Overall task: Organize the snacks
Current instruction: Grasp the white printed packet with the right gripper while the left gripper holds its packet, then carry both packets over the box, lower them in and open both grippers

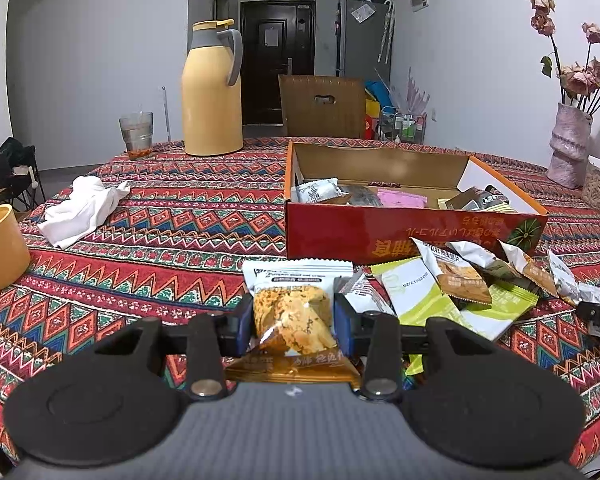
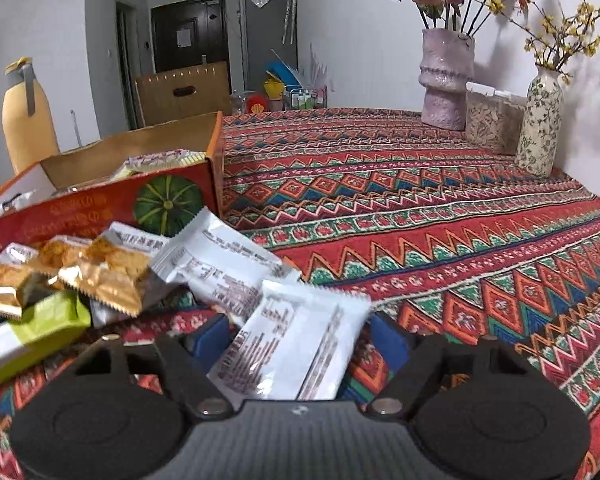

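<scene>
My left gripper (image 1: 293, 318) is shut on a clear-fronted cracker packet (image 1: 294, 312) and holds it upright just above the patterned tablecloth. Behind it stands an open red box (image 1: 416, 236) with a pumpkin picture and several packets inside. A loose heap of snack packets (image 1: 460, 284) lies in front of the box. In the right wrist view, my right gripper (image 2: 298, 340) is open around a white printed packet (image 2: 296, 344) that lies at the edge of the heap (image 2: 100, 272). Small gaps show between the blue pads (image 2: 210, 340) and the packet. The red box (image 2: 100, 208) is at the left.
A yellow thermos (image 1: 212, 92), a glass (image 1: 137, 136), a white cloth (image 1: 84, 208) and a yellow cup (image 1: 0, 248) stand left of the box. Two flower vases (image 2: 446, 80) (image 2: 540, 120) and a clear container (image 2: 492, 120) line the far right of the table.
</scene>
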Tool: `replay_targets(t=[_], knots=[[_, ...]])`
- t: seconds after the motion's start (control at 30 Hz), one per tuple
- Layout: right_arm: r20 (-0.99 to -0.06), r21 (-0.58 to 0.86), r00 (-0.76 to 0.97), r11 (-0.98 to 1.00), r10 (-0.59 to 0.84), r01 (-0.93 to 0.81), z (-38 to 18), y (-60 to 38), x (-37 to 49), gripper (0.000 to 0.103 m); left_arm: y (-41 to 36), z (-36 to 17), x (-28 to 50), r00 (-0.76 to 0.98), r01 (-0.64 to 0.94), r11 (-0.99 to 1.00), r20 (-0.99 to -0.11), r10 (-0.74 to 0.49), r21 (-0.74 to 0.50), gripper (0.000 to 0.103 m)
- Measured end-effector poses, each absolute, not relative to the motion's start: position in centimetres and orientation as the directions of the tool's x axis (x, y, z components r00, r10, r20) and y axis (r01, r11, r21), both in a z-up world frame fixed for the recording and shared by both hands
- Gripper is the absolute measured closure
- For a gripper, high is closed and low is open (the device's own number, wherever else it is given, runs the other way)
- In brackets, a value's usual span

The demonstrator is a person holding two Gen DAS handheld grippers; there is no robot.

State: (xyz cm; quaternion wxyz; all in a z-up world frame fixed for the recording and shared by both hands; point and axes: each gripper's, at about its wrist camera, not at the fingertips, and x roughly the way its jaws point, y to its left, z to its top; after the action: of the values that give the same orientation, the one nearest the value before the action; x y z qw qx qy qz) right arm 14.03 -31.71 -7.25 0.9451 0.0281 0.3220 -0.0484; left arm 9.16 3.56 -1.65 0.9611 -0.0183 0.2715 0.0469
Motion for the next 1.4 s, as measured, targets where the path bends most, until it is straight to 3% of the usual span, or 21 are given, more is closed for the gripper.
replay_targets(t=[0.23, 0.33, 0.9, 1.4], knots=[[-0.579, -0.004, 0.813, 0.997, -0.06, 0.071, -7.3, -32.1, 12.0, 0.056, 3.4, -1.8, 9.2, 0.849, -0.087, 0.996, -0.525, 0.066, -0.015, 0.062], [-0.566, -0.001, 0.823, 0.998, -0.056, 0.067, -7.1, -32.0, 11.6, 0.062, 3.5, -1.5, 9.0, 0.853, -0.089, 0.996, -0.518, 0.068, -0.016, 0.062], [-0.408, 0.004, 0.913, 1.0, 0.028, -0.029, -2.1, -28.4, 11.2, 0.062, 3.1, 1.6, 11.5, 0.894, -0.08, 0.997, -0.442, 0.065, -0.016, 0.062], [-0.297, -0.018, 0.946, 0.99, 0.127, -0.139, 2.5, -23.3, 17.4, 0.062, 0.9, 5.2, 17.3, 0.932, -0.045, 0.999, -0.361, 0.04, -0.006, 0.062]])
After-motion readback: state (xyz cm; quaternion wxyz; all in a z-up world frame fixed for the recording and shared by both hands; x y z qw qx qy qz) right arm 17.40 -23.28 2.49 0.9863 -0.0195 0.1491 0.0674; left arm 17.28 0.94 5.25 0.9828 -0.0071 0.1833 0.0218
